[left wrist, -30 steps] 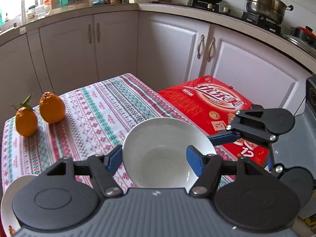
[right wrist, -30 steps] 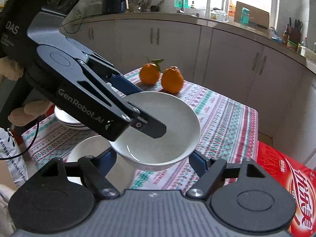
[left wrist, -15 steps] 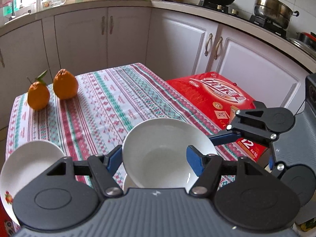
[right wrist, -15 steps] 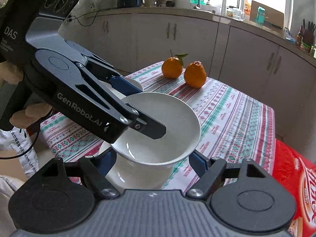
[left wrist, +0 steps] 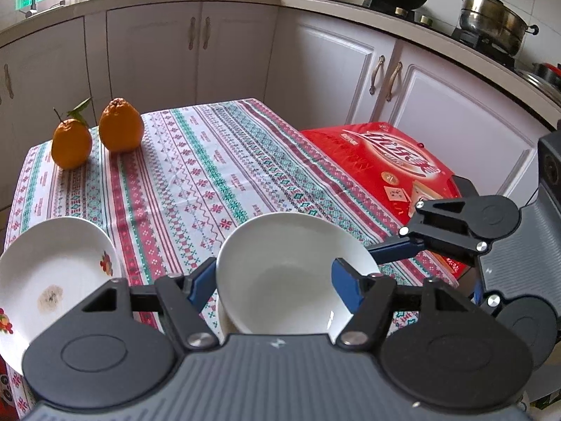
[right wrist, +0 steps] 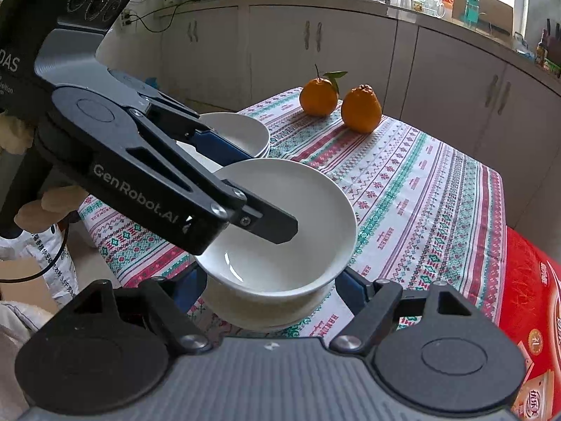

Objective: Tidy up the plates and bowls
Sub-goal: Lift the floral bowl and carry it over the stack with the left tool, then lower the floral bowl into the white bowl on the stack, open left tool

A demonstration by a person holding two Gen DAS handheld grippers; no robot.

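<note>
Bowl-stacking is the step in hand, by my reading. The left gripper [right wrist: 245,189] is pinching the rim of the white bowl [right wrist: 280,224] at about nine o'clock in the right wrist view, one finger lying inside the bowl and the blue-padded one [right wrist: 217,145] outside the wall. The bowl is sitting in, or just above, a second bowl [right wrist: 266,310] whose rim is peeking out beneath it at six o'clock; I cannot tell whether the two are fully nested yet. Both are standing on the patterned cloth of the bench [right wrist: 420,203].

The right gripper [right wrist: 270,289] is standing half spread with its blue pads either side of the stacked bowls at four and eight o'clock, and I cannot tell whether they are touching the lower bowl's wall or just flanking it.

Beyond the left gripper, at eleven o'clock, a stack of plates [right wrist: 245,131] is waiting; in the left wrist view its top plate [left wrist: 52,270] shows a floral print. Two oranges [right wrist: 361,108] are resting at the far end, at one o'clock.

The next move probably calls for the left gripper to release the rim once the bowl is seated level, lifting its inner finger straight out so the stack is not dragged or tipped.
</note>
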